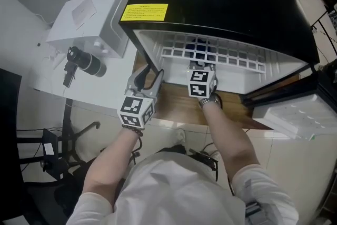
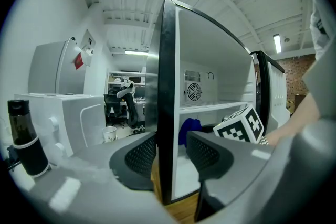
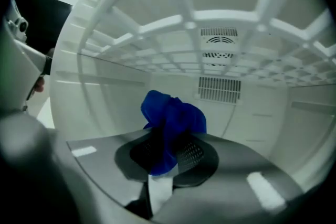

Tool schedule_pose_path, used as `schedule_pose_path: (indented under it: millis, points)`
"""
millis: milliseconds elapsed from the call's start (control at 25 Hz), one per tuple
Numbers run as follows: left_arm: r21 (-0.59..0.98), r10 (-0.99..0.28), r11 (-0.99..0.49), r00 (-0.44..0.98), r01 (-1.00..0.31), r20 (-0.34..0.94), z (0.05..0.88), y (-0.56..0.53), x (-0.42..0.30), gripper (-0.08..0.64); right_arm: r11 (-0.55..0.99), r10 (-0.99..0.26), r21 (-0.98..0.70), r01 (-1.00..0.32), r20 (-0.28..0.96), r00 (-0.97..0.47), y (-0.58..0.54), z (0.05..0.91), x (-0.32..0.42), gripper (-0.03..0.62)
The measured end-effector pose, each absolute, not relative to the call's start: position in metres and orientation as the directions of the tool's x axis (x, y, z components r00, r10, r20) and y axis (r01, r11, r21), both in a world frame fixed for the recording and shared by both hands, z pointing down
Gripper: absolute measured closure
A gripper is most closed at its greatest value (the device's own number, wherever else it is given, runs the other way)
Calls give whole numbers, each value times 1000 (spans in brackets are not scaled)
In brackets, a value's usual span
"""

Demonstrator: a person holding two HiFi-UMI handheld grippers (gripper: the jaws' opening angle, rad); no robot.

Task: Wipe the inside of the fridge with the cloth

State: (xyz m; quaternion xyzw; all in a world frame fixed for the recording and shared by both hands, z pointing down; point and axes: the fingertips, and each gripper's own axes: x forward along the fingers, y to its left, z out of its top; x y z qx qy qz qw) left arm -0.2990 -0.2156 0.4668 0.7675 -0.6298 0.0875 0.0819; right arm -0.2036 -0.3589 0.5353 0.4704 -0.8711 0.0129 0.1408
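Cloth (image 3: 170, 118), blue, soft and light, is pinched in the right gripper (image 3: 170, 152), its loose folds spilling toward twelve o'clock. I judge a deep hold best, since it could slip. At nine o'clock, the left gripper (image 2: 172, 150) clamps the left wall (image 2: 167, 86). Beyond, the wire shelf (image 3: 210, 23) roofs the cloth inside the fridge (image 1: 221, 2).

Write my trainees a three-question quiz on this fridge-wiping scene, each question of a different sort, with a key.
1. Multiple choice: what is the right gripper shut on? A a sponge; B a blue cloth; C a bottle.
2. True or false: the fridge's side wall stands between the left gripper's jaws.
3. Fill in: the cloth is held ___ the white grid shelf.
Key: 1 B; 2 true; 3 below.
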Motion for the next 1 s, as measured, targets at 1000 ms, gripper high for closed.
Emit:
schedule_pose_path:
  millis: [1000]
  points:
    - [24,-942,-256,255,-966,220,464,-212,-299,388,646,-700,96,-757,468,-539,-344,603,-271,540]
